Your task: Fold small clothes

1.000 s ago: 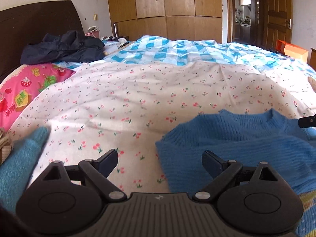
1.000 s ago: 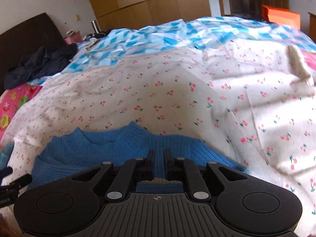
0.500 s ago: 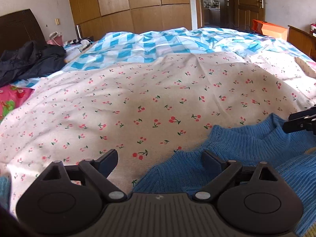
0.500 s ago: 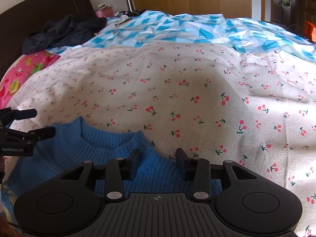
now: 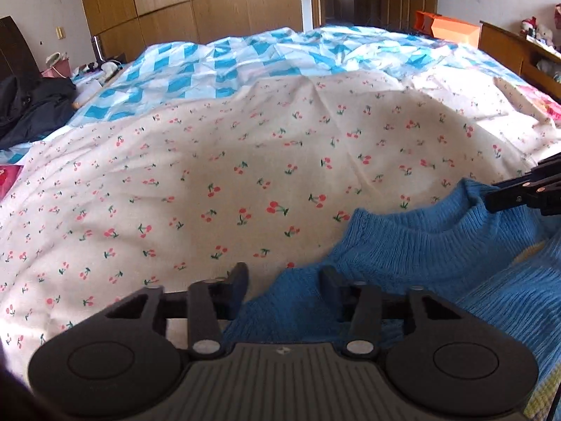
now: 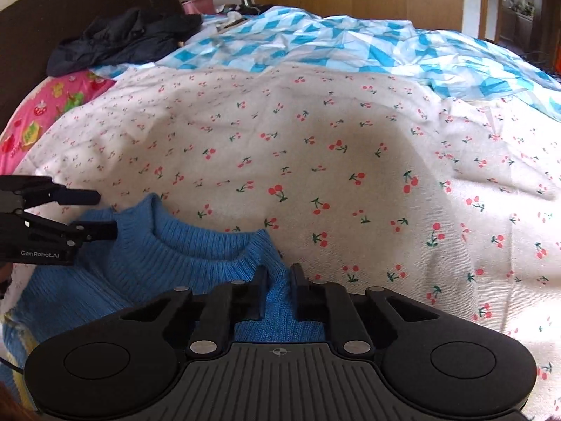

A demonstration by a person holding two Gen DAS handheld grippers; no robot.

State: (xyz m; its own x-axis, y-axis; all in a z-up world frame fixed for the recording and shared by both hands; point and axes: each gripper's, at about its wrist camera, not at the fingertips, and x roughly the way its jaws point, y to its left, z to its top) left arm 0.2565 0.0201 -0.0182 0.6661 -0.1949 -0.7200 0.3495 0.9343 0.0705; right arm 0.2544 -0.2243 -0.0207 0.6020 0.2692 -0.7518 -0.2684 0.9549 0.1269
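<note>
I have both claws down at the top edge of the bright blue ribbed-knit sweater point(image 6: 147, 266), which lies flat on the cherry-print white bedsheet point(image 6: 315, 161), near the bed's front edge with its collar facing away from me. The right claw point(image 6: 278, 289) is closing, jaws nearly together, with a pinch of knit from the shoulder beside the collar between them, so I count it as grasping the sweater. The left claw point(image 5: 282, 282) is closing too, but its jaws stand apart with the other shoulder's cloth between them; the pads do not look pressed on yet. One claw per shoulder, I judge, so the top edge lifts evenly for a fold. The sweater is thick knit with a ribbed round collar and a yellowish patch point(image 5: 526, 254) lower on the front. Its sleeves are out of view.
</note>
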